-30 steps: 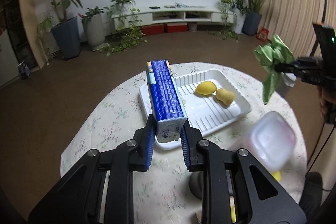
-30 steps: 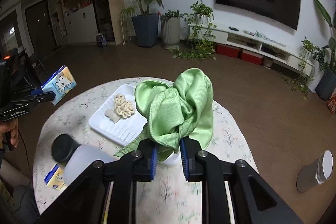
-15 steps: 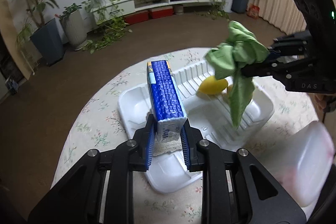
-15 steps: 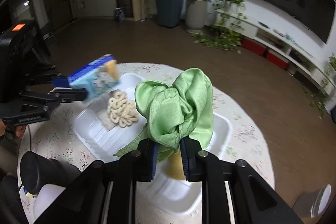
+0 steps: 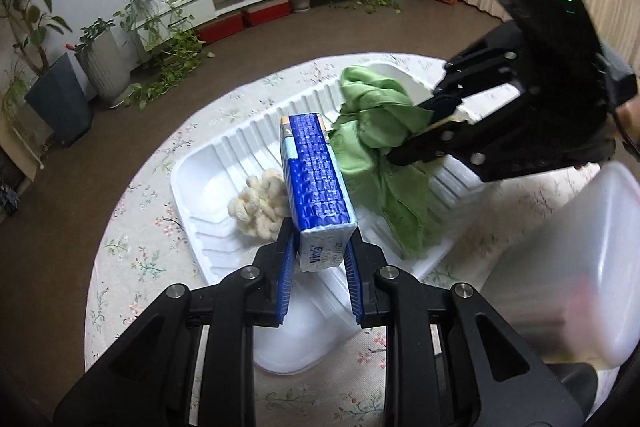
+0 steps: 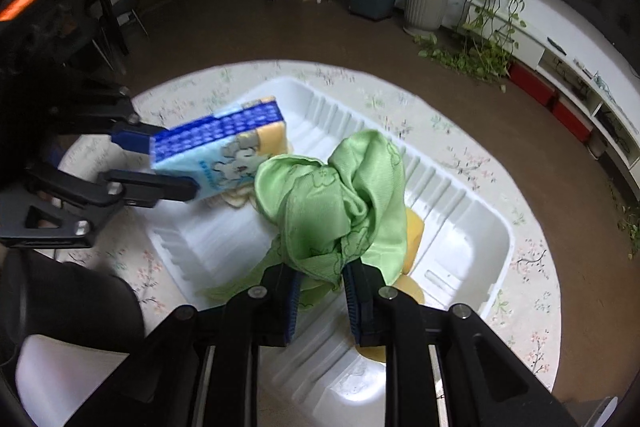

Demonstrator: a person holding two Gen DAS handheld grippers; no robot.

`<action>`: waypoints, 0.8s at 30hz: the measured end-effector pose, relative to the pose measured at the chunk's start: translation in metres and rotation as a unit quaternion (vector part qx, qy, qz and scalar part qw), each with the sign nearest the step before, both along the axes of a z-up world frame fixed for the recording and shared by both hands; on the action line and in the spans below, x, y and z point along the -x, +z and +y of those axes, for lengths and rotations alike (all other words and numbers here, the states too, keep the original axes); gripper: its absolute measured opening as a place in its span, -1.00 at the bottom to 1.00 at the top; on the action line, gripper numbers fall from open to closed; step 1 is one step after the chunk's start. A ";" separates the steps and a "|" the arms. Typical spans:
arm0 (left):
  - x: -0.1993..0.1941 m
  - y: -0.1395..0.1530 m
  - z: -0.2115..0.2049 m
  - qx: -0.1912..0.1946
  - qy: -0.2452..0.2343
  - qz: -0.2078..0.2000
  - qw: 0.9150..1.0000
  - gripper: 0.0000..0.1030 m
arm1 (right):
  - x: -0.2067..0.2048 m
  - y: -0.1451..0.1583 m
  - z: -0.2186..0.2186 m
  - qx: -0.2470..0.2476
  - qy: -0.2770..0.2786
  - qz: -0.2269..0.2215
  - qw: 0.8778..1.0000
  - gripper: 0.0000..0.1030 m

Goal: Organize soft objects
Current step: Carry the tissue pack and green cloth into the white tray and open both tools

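My left gripper (image 5: 322, 255) is shut on a blue tissue pack (image 5: 316, 175), held tilted over the left half of a white ribbed tray (image 5: 188, 167). A cream coiled soft piece (image 5: 260, 207) lies in the tray just below and left of the pack. My right gripper (image 6: 320, 271) is shut on a bunched green cloth (image 6: 332, 203) over the tray (image 6: 500, 227), and the cloth's loose end (image 5: 404, 219) drapes onto the tray floor. Yellow sponges (image 6: 412, 231) lie under the cloth, partly hidden. The tissue pack (image 6: 224, 147) and left gripper (image 6: 168, 167) are close beside the cloth.
The tray sits on a round table with a floral cloth (image 5: 140, 259). A translucent white container (image 5: 560, 267) stands by the tray's near right corner, with a black round object (image 6: 72, 303) beside it. Potted plants and a TV shelf stand far behind.
Both grippers have come down and toward each other over the tray, each keeping its load. The green cloth's hanging end now rests in the tray, and the tissue pack is above the cream piece.
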State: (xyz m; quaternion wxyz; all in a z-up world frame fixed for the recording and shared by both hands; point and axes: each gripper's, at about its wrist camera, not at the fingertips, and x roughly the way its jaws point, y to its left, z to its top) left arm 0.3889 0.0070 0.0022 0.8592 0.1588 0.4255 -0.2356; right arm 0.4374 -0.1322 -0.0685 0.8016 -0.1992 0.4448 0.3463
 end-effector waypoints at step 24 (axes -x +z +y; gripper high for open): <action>-0.031 -0.031 0.004 0.023 0.049 0.073 0.996 -0.55 | -0.005 -0.020 -0.003 0.013 -0.016 0.016 1.000 -0.48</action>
